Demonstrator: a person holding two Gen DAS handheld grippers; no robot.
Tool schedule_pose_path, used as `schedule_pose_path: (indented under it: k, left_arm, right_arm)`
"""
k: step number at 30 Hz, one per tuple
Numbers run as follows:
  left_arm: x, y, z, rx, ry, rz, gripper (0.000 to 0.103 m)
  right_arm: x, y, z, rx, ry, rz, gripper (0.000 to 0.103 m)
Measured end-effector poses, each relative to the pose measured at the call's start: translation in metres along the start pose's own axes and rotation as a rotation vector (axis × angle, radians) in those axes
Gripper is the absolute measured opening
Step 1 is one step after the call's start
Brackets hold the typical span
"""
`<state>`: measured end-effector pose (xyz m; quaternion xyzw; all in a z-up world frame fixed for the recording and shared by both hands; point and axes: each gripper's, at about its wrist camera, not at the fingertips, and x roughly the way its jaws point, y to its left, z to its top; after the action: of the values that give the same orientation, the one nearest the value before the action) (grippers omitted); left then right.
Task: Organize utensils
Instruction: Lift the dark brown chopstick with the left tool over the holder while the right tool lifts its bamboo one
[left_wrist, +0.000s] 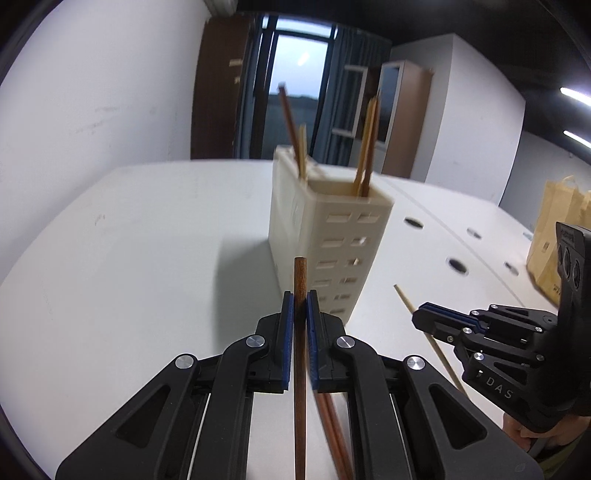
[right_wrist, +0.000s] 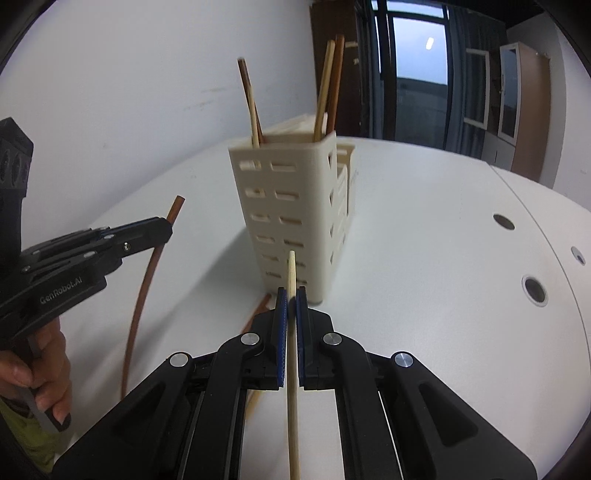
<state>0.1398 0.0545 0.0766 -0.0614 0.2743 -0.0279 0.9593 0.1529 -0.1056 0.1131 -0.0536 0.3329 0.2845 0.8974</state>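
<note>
The left gripper (left_wrist: 300, 295) pinches a dark chopstick (left_wrist: 300, 354); the right gripper (right_wrist: 291, 293) pinches a pale chopstick (right_wrist: 292, 369). Both point at the cream slotted holder (right_wrist: 291, 206) standing mid-tabletop (right_wrist: 424, 258), other sticks already upright inside. I'd tip each stick upright over an open compartment before letting go.

Both grippers are the same build: matte black plastic linkage arms with triangular cutouts, round silver pivot screws at the joints, and blue ribbed pads lining the fingers. The left gripper (left_wrist: 299, 302) has "GenRobot.AI" in pale letters down its side; the right gripper (right_wrist: 291, 295) shows "DAS" on its body. Hand (right_wrist: 44, 373) on the black grip, with a yellow-green sleeve at the wrist.
</note>
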Motion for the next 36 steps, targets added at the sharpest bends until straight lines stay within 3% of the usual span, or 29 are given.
schedule_pose_path:
  k: [13, 25, 36]
  left_arm:
    - [-0.031, -0.014, 0.033, 0.037, -0.117, -0.006, 0.006]
    - [-0.061, -0.029, 0.081, 0.062, -0.267, -0.009, 0.006]
    - [-0.048, -0.035, 0.095, 0.063, -0.312, -0.015, 0.006]
  right_arm:
    - [-0.031, 0.008, 0.034, -0.031, -0.162, 0.011, 0.005]
    - [-0.056, -0.006, 0.074, 0.004, -0.375, 0.071, 0.005]
    - [-0.04, -0.021, 0.089, 0.036, -0.479, 0.102, 0.005]
